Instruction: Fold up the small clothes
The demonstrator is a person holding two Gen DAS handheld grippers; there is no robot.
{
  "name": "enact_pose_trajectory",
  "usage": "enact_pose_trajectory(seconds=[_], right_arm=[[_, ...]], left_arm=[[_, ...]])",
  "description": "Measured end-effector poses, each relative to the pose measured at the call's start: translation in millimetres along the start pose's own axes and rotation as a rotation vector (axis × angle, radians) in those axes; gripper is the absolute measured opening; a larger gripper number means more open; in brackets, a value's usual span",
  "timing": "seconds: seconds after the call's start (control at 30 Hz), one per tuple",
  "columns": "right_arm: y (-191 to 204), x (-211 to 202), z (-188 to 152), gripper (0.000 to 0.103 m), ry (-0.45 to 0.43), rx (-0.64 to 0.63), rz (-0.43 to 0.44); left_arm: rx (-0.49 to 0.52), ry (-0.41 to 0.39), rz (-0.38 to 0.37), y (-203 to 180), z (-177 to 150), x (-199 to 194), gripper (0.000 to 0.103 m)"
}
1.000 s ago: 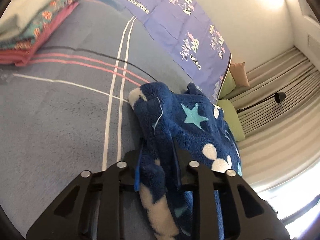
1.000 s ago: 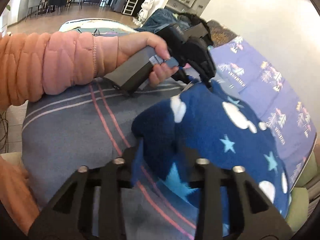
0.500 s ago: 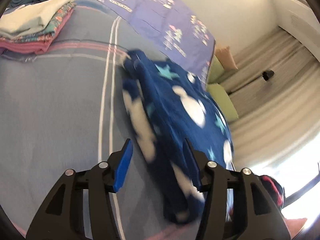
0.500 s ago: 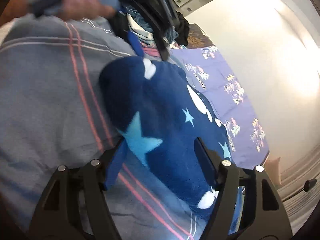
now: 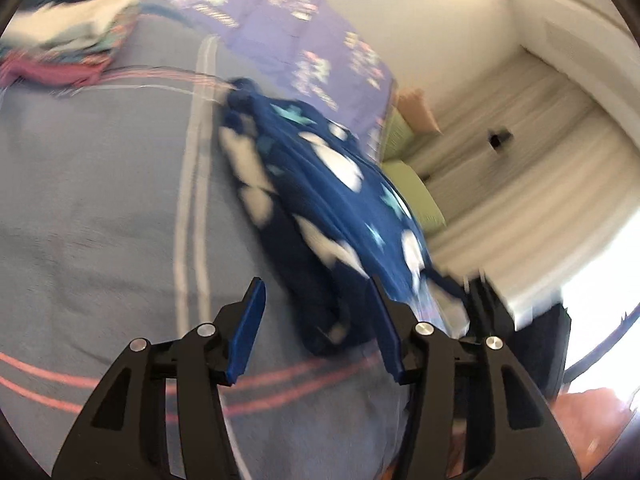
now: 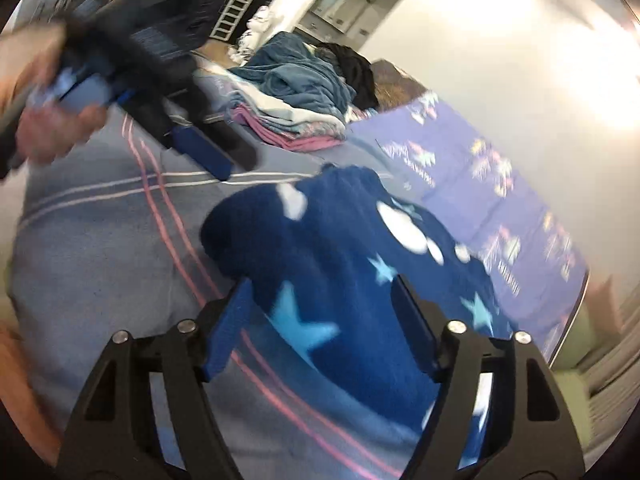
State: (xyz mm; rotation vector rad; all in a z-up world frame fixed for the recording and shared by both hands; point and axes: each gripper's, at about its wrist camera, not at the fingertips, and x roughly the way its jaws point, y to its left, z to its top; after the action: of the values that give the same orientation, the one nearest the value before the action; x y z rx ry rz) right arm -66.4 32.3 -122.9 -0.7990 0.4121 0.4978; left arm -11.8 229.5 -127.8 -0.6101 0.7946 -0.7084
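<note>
Fleece: a navy garment (image 5: 340, 204) with white spots and pale blue stars lies in a bunched, elongated heap on the bed (image 5: 88, 208), across the crossing of its white and pink stripes; the same garment fills the middle of the right wrist view (image 6: 352, 272).
Left gripper: (image 5: 320, 328) jaws spread wide, holding nothing; the near end of the fleece sits between and just beyond the blue pads (image 5: 248, 336), and whether they touch it is unclear. From the right wrist view it (image 6: 216, 152) hangs above the bed, apart from the fleece, in the person's blurred hand (image 6: 48, 136).
Right gripper: (image 6: 320, 320) jaws parted, clasping nothing; the fleece spreads between the fingers, contact not clear.
Bed: grey-blue cover with a purple sheet (image 6: 500, 208) printed with trees along the far side.
Stack: folded clothes (image 5: 68, 48) in pink, teal and white lie at the bed's far corner, well apart from the fleece.
Beyond: pale curtains (image 5: 520, 160) and a green cushion (image 5: 416, 196) past the bed's edge.
</note>
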Motion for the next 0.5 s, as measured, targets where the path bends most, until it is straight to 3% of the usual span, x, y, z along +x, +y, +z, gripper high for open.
enact_pose_trajectory(seconds=[0.13,0.23,0.27,0.33,0.37,0.43,0.47,0.5], right_arm=[[-33.6,-16.6,-9.7,0.08,0.033,0.132,-0.021],[-52.4,-18.2,-11.2,0.081,0.054,0.196,-0.057],[-56.1,-17.9,-12.4,0.081,0.057,0.211,-0.057],[-56.2,-18.1,-17.0,0.083,0.061,0.227,-0.057],[-53.4,-21.1,-18.6,0.083,0.061,0.22,-0.057],[-45.5,-23.7,-20.0,0.086,0.061,0.18,-0.047],[-38.6,-24.1,-22.5,0.086,0.062,0.156,-0.034],[-32.5,-22.0,-22.4,0.087,0.065,0.131,-0.019]], left_arm=[[0.22,0.039,0.007,-33.5,-16.2,10.2,0.052],[0.284,0.079,0.068,-39.7,-19.1,26.1,0.049],[0.293,0.102,0.082,-38.8,-18.4,34.8,0.044],[0.27,0.136,0.11,-31.9,-15.2,44.9,0.01],[0.226,0.15,0.094,-28.0,-10.4,44.0,0.01],[0.178,0.103,0.025,-31.0,-2.9,25.0,0.008],[0.196,0.067,0.025,-38.3,0.0,12.0,0.008],[0.231,0.041,0.04,-45.8,0.9,2.1,0.0]])
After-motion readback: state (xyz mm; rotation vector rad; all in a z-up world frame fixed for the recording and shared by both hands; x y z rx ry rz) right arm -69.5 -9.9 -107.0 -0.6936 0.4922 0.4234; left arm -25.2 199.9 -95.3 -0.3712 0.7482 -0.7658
